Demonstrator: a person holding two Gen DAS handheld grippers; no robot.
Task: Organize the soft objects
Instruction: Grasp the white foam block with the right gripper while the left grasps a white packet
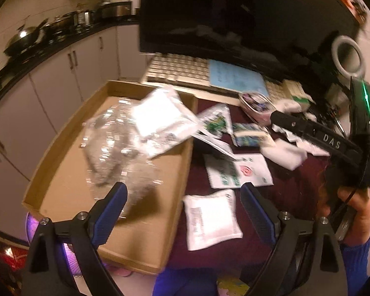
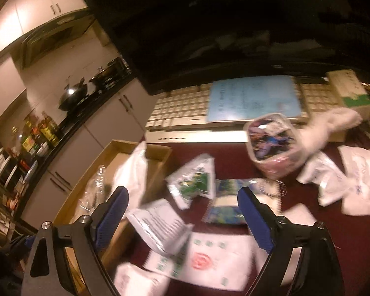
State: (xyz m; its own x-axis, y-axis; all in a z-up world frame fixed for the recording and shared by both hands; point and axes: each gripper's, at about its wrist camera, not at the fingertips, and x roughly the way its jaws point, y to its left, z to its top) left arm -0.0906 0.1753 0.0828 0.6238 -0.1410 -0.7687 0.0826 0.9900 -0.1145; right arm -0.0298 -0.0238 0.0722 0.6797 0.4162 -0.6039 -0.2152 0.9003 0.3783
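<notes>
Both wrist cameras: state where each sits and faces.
Left wrist: behind the left gripper, open blue fingers, looking down over the cardboard tray and white packet; the right hand shows.
Right wrist: behind the right gripper, open, facing the notebook.
Shared: tray, keyboard, blue paper.

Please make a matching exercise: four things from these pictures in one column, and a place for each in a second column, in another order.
Things:
1. clear plastic bag
2. blue paper
3. flat white packet
4. clear tub of small items

Places:
A. on the keyboard
B. in the cardboard tray
C. on the dark red cloth, just in front of the keyboard
D. on the cloth, beside the tray's right wall

Pairs: 1-B, 2-A, 3-D, 4-C
</notes>
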